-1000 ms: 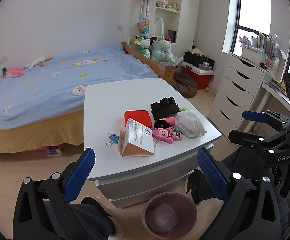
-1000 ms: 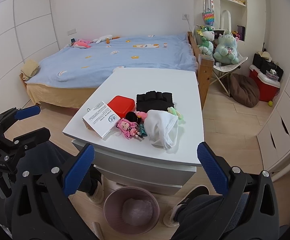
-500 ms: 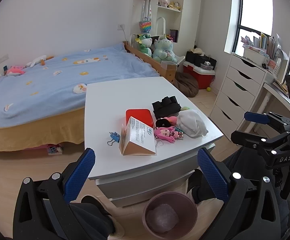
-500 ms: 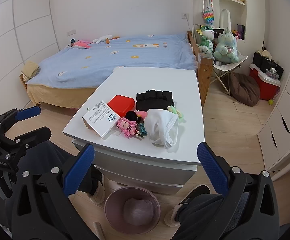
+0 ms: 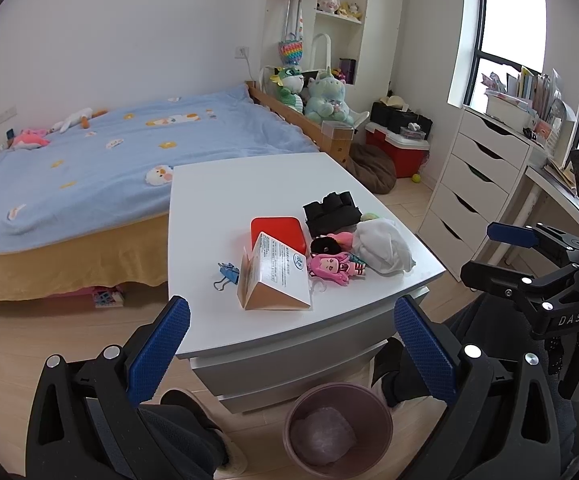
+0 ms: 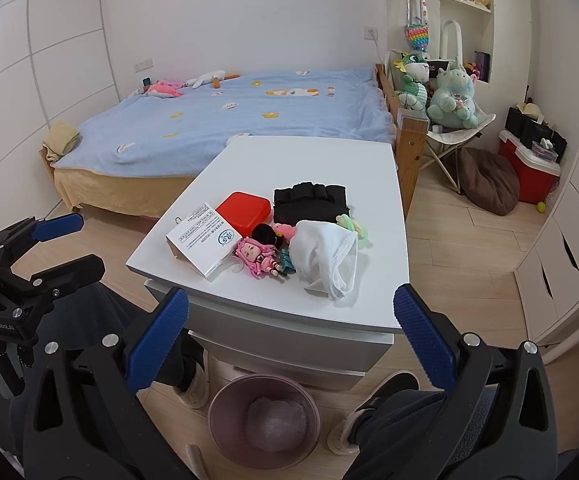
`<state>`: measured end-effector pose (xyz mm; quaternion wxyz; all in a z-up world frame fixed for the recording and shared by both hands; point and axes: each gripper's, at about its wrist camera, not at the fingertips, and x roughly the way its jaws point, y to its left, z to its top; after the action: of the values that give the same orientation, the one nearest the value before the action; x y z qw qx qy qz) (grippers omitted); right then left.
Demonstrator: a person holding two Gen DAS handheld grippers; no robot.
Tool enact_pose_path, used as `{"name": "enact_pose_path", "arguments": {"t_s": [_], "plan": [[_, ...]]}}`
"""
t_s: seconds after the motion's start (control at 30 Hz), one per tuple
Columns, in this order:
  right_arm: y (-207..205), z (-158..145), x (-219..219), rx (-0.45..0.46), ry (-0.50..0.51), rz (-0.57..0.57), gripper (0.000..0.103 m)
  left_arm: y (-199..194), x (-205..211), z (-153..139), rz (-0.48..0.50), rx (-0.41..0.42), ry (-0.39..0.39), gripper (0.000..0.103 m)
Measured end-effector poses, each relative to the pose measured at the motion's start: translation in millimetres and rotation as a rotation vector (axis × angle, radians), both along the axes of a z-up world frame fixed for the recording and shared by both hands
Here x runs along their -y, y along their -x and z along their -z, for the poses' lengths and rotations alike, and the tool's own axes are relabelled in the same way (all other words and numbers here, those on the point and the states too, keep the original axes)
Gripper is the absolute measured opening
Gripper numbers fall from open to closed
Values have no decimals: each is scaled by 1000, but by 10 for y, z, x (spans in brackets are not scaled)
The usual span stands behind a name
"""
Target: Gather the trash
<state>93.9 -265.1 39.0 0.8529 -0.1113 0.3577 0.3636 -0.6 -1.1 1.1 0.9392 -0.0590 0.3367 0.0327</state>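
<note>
White crumpled cloth near the desk front edge looks light, soft and floppy, best pinched at a raised fold, while left claw and right claw hover spread, empty.

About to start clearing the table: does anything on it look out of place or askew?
The white box is crushed and lies tilted near the table's front edge. Beside it the white cloth is crumpled among toys. Nothing has spilled.

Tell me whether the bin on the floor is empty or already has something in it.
Not empty: the bin holds a pale crumpled lump at its bottom, seen in both wrist views. What the lump is cannot be told.
</note>
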Motion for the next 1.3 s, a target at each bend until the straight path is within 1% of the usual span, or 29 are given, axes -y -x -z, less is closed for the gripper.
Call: {"name": "enact_pose_path", "arguments": {"t_s": [0.33,0.47,0.7,1.07,1.2,1.3], "plan": [[-8,5,2,-6,0,3,100,-1,7,17,-1,-5,3,98],[-50,21,16,-22,-4,11,100,-1,9,23,-1,-6,6,98],[-156,48,-35,-36,26,19,100,-7,3,44,-2,-9,8,98],[-535,103,-308,-67,118,-5,100,-76,-66,67,-9,-25,27,98],[-757,169,-431,-121,143,-16,100,-90,-92,79,-12,-32,29,98],[-920,254,-532,-162,186,-10,100,-95,-110,92,-15,-36,31,98]]}}
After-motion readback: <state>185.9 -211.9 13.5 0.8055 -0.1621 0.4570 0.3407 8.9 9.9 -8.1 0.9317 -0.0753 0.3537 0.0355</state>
